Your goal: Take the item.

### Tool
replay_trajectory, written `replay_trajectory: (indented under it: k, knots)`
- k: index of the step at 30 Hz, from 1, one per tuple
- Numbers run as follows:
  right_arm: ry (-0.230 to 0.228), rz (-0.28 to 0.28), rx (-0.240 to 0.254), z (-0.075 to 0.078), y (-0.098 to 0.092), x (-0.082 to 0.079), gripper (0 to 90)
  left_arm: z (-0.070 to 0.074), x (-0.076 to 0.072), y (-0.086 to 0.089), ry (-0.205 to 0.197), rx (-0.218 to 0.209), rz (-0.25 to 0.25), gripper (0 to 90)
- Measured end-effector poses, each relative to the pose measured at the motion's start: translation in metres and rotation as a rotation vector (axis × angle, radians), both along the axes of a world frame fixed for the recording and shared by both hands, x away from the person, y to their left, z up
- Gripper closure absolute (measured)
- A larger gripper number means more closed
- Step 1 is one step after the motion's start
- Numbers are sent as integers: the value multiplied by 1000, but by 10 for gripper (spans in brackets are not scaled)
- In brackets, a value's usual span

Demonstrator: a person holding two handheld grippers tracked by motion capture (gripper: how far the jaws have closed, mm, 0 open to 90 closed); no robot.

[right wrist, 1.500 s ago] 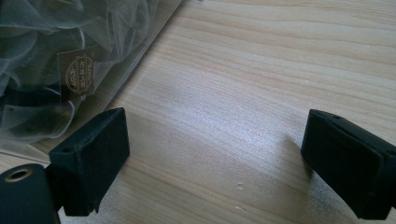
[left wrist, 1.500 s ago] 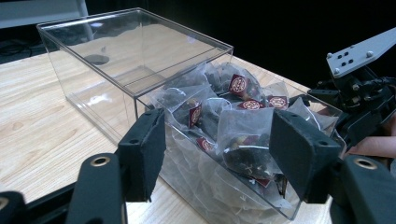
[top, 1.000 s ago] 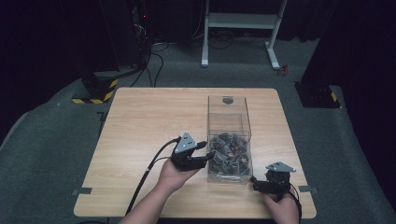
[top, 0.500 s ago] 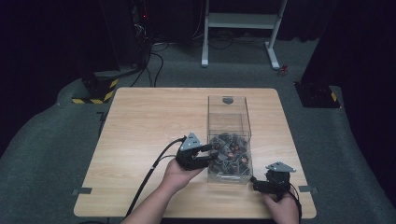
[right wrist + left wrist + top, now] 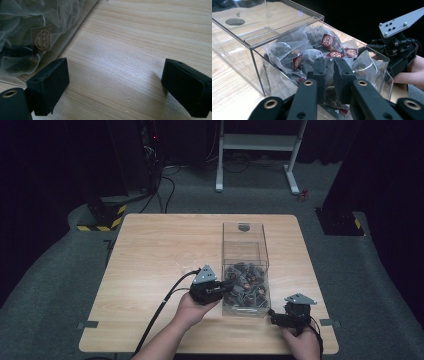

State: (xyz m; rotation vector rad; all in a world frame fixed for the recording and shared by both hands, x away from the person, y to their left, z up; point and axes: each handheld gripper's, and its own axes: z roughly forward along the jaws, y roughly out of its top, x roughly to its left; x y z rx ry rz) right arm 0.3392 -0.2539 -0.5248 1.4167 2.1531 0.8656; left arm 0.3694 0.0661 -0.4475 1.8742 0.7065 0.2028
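A clear plastic box (image 5: 244, 246) stands on the wooden table (image 5: 160, 250), its near half filled with several mesh tea bags (image 5: 246, 286) bearing red tags. My left gripper (image 5: 227, 287) reaches over the box's left wall into the pile. In the left gripper view its jaws have just been closing, and the left gripper (image 5: 329, 62) now pinches one tea bag (image 5: 328, 86) between its pads. My right gripper (image 5: 274, 317) rests by the box's near right corner, its jaws wide apart over bare wood (image 5: 115, 75). It is also seen across the box (image 5: 397, 50).
The box's far half (image 5: 242, 27) holds nothing and has a round hole in its far wall. A cable (image 5: 160, 310) trails from the left gripper to the table's near edge. Bare wood lies left of the box. Dark floor surrounds the table.
My left gripper has moved right, from beside the box into the tea bag pile, and its jaws have closed on a bag. The right gripper has stayed put.
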Motion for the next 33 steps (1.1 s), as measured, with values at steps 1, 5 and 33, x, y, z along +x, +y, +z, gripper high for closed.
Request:
replay_trajectory:
  k: [1,5,33]
  knots:
    - [0,0,0,0,0,0,77,0,-1,0,2,-5,3,838]
    - [-1,0,0,0,0,0,77,0,-2,1,-10,-5,3,879]
    - [1,-1,1,0,0,0,77,9,-9,10,-53,-62,26,900]
